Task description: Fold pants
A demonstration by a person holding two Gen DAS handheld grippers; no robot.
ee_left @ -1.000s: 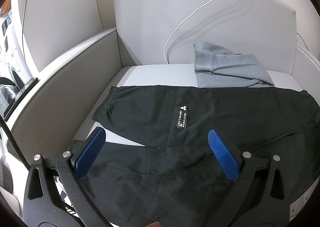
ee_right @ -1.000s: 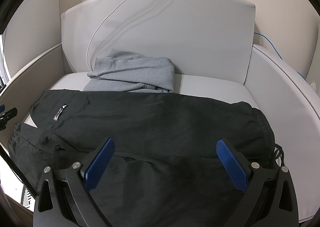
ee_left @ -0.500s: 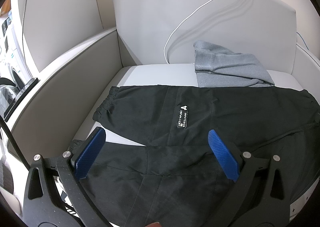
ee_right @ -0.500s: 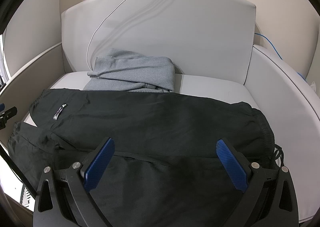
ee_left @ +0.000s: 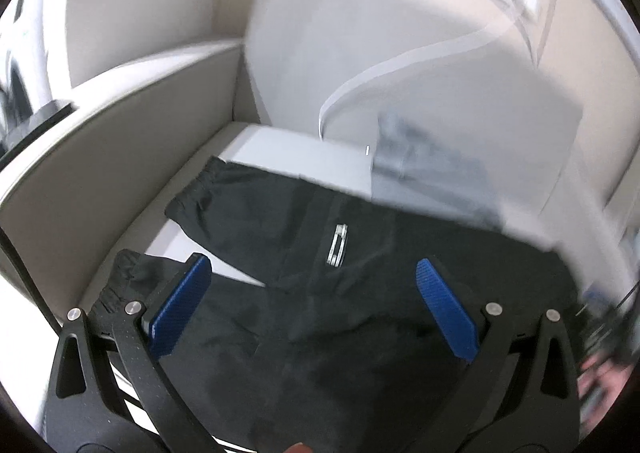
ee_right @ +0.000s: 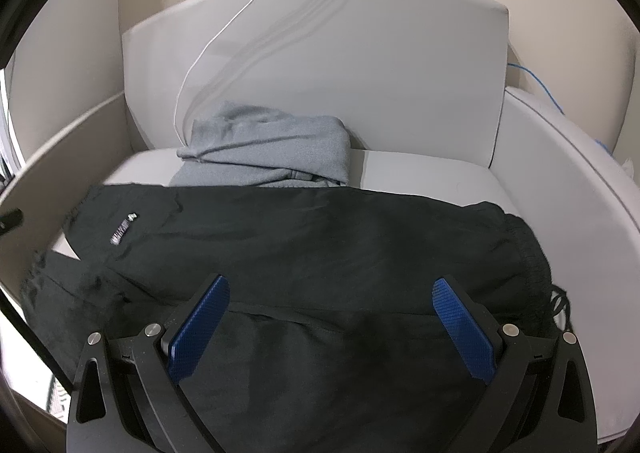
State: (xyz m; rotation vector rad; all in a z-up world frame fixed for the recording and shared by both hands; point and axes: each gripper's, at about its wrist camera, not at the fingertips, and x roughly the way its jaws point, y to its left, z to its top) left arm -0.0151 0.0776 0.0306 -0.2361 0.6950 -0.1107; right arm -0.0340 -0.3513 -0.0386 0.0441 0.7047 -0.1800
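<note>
Black pants [ee_right: 320,249] lie spread across the grey armchair seat, elastic waistband at the right [ee_right: 532,253], leg cuffs at the left. A small white label [ee_left: 338,245] shows on one leg. In the left wrist view the pants [ee_left: 304,313] fill the lower half, and the picture is blurred. My left gripper [ee_left: 312,297] hovers open above the leg end, blue pads wide apart, nothing between them. My right gripper [ee_right: 330,317] hangs open over the middle of the pants, holding nothing.
A folded grey garment [ee_right: 268,151] rests at the back of the seat [ee_right: 420,173]. A white cable [ee_right: 224,33] runs down the backrest. The chair's curved arms [ee_right: 568,181] wall in both sides. A person's hand [ee_left: 600,373] shows blurred at the lower right.
The left gripper has swung quickly, tilting and blurring its view; the pants now sit slanted in it. The right gripper has shifted slightly. Both stay open and the pants lie unmoved.
</note>
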